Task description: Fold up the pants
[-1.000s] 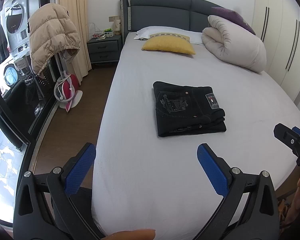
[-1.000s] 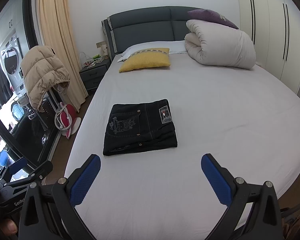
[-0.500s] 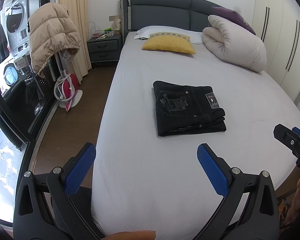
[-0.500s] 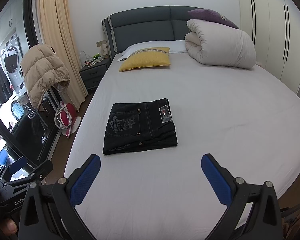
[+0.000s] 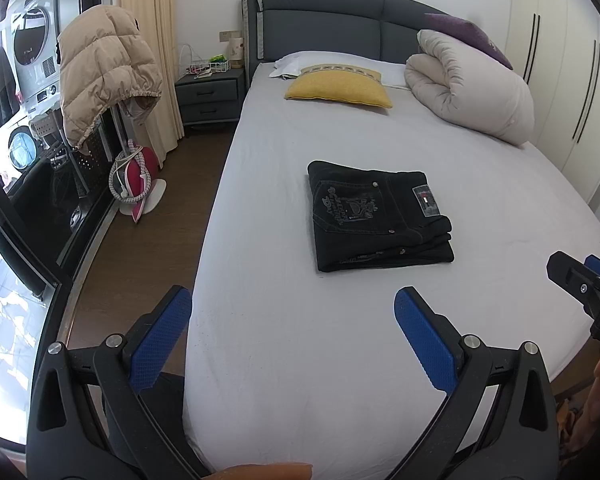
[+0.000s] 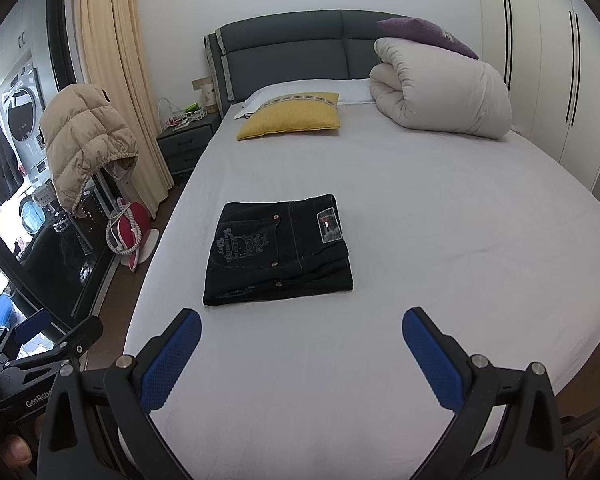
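Observation:
Black pants (image 5: pixel 376 216) lie folded into a compact rectangle on the white bed sheet (image 5: pixel 300 340), back pocket and label up. They also show in the right wrist view (image 6: pixel 278 248). My left gripper (image 5: pixel 292 320) is open and empty, held back over the foot of the bed, apart from the pants. My right gripper (image 6: pixel 300 344) is open and empty, also back from the pants near the bed's foot. The right gripper's tip shows at the right edge of the left wrist view (image 5: pixel 584 284).
A yellow pillow (image 5: pixel 338 90) and a rolled white duvet (image 5: pixel 472 88) lie at the head of the bed. A nightstand (image 5: pixel 210 94), a beige jacket on a rack (image 5: pixel 104 68) and a pink iron (image 5: pixel 134 184) stand on the floor to the left. Wardrobes (image 6: pixel 560 60) line the right wall.

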Available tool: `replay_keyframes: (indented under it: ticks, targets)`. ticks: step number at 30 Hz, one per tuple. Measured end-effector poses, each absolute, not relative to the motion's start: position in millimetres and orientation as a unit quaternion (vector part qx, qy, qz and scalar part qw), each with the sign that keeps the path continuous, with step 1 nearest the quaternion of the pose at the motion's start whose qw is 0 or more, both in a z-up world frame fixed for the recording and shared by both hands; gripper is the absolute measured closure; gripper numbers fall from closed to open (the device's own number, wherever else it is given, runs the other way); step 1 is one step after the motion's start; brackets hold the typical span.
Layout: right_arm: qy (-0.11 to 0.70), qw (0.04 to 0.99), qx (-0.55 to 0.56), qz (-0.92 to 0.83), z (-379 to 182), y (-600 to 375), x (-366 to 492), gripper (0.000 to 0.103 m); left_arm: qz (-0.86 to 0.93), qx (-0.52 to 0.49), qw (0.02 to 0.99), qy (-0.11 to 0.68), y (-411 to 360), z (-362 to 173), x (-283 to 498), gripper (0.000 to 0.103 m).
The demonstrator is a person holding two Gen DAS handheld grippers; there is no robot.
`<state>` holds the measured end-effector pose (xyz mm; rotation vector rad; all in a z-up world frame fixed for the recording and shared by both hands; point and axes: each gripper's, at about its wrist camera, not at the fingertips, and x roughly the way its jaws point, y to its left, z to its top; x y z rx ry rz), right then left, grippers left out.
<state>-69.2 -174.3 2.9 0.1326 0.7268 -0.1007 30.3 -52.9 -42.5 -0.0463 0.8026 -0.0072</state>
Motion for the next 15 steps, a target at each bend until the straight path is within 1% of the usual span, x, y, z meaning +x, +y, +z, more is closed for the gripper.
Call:
replay_keyframes:
  ticks: [15]
  targets:
    - [0.359, 0.93, 0.064, -0.047, 1.7, -174.4, -71.7, 0.0, -0.003, -0.021, 0.92, 0.391, -51.9, -43.2, 30.7, 0.0]
